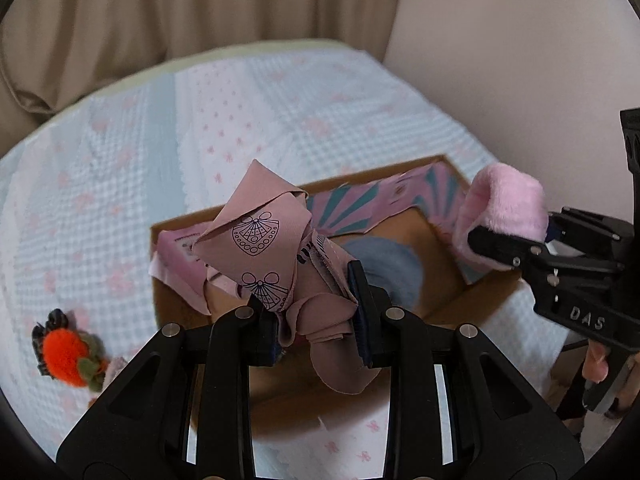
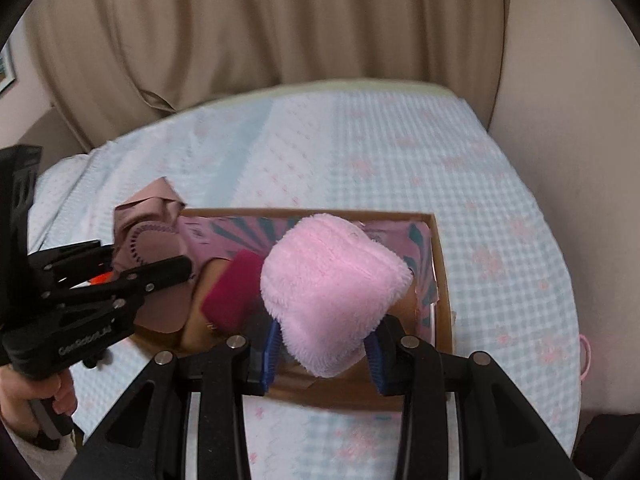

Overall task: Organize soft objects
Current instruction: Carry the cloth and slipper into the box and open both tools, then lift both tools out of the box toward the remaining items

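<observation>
My left gripper [image 1: 316, 316] is shut on a dusty-pink printed cloth [image 1: 264, 248], bunched and held over the left part of an open cardboard box [image 1: 452, 280]. That cloth [image 2: 148, 240] and the left gripper [image 2: 160, 268] also show at the left of the right wrist view. My right gripper [image 2: 324, 344] is shut on a fluffy pink plush piece [image 2: 332, 288] above the box [image 2: 442, 280]; the plush [image 1: 504, 216] appears at the box's right in the left wrist view. Inside the box lie a blue-grey soft item [image 1: 384, 264] and a magenta soft item [image 2: 232, 292].
The box sits on a bed with a light blue and pink patterned cover [image 1: 160, 140]. An orange pompom hair clip [image 1: 68, 356] lies on the cover left of the box. Beige curtains [image 2: 260, 32] hang behind the bed, and a pale wall [image 1: 520, 48] stands at right.
</observation>
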